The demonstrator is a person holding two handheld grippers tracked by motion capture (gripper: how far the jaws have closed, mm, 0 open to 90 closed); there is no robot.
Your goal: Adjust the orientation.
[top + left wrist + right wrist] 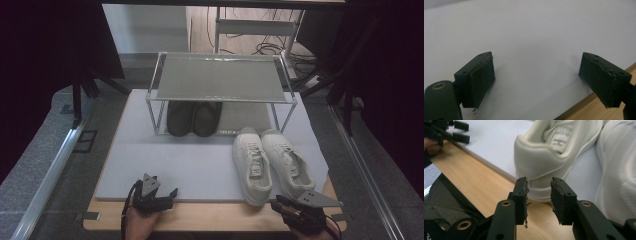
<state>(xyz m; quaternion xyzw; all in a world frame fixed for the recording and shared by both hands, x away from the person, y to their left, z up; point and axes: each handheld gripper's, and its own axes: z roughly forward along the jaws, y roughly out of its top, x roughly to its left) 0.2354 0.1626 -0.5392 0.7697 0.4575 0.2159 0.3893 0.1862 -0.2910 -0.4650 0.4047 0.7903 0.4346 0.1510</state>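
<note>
At the near edge of the table (210,216), the right gripper (281,204) is sitting just behind the heels of the white sneakers (272,162), which are resting side by side on the pale mat (180,165), to the right of the rack's front. Judging by how things lie, the putting-away is looking only half done: a dark pair of shoes (194,118) is already sitting on the lower level of the metal shoe rack (220,80), while the white pair is lying outside it, ungrasped. In the right gripper view, the right gripper (539,195) is showing its jaws parted by a narrow gap and gripping nothing, with the nearer sneaker's heel (541,167) just beyond the tips. The left gripper (157,196) is hovering well apart from the sneakers; in its own view the left gripper (536,80) is gaping wide over bare mat, empty.
</note>
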